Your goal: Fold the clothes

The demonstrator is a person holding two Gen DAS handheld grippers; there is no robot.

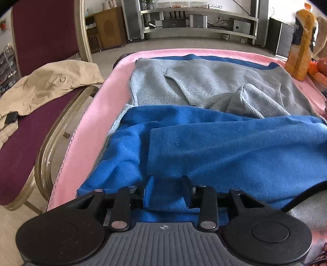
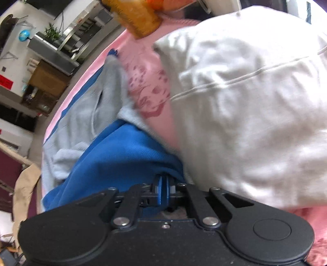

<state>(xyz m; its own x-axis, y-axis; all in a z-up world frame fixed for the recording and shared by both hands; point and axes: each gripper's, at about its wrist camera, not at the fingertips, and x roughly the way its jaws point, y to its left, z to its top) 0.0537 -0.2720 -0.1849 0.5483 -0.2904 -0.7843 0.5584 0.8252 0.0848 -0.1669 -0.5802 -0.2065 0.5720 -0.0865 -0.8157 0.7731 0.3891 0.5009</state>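
Observation:
A blue and grey knit garment lies on a pink-covered table [image 1: 114, 81]. Its blue part [image 1: 224, 143] is folded over the near half; the grey part [image 1: 204, 81] lies flat beyond with a bunched sleeve [image 1: 241, 98]. My left gripper [image 1: 167, 180] is open, its jaws apart and pushed under a blue fold. My right gripper [image 2: 163, 180] is shut on the blue fabric [image 2: 122, 155] at the garment's right edge, beside the grey part [image 2: 92, 114]. Its fingertips are hidden in the cloth.
A maroon chair [image 1: 40, 102] with a beige garment [image 1: 51, 86] stands left of the table. An orange bottle [image 1: 302, 41] stands at the far right corner, also in the right wrist view [image 2: 139, 18]. A white garment [image 2: 255, 102] is piled on the pink cover [image 2: 151, 81] at right.

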